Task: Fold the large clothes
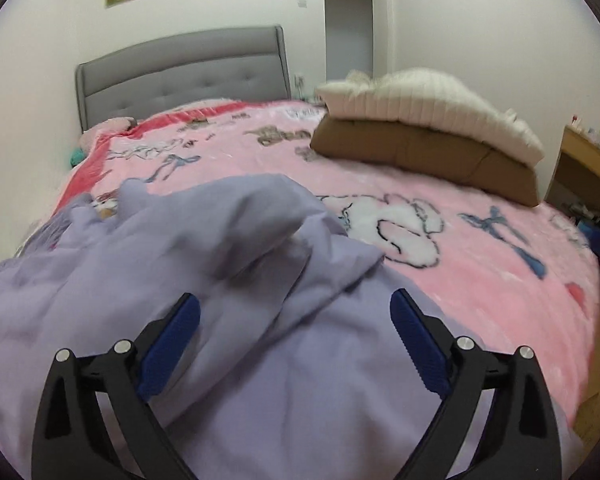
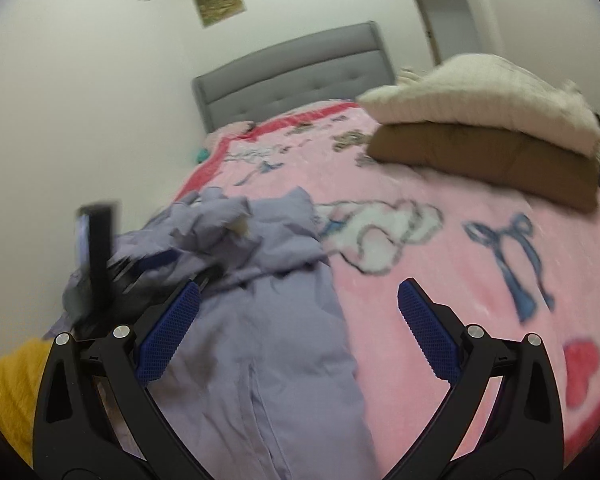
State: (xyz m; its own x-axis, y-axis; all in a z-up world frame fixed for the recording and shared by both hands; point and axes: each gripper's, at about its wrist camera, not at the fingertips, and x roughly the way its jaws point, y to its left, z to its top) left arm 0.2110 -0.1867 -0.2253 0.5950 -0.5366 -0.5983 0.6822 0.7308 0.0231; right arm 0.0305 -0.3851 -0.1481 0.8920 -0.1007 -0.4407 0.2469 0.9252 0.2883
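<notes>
A large lilac garment (image 1: 228, 280) lies rumpled on the pink patterned blanket (image 1: 480, 280) at the near left of the bed. My left gripper (image 1: 296, 312) hovers just above it, open and empty, blue pads wide apart. In the right wrist view the same garment (image 2: 260, 320) stretches toward me, bunched at its far end. My right gripper (image 2: 300, 300) is open and empty above its right edge. The left gripper (image 2: 100, 264) shows there as a blurred black shape over the garment's left side.
A folded cream knit (image 1: 428, 108) sits on a folded brown garment (image 1: 432, 156) at the far right of the bed. A grey headboard (image 1: 180, 68) stands at the back. A wooden desk (image 1: 580, 168) is at the right. Yellow cloth (image 2: 8, 380) lies at the lower left.
</notes>
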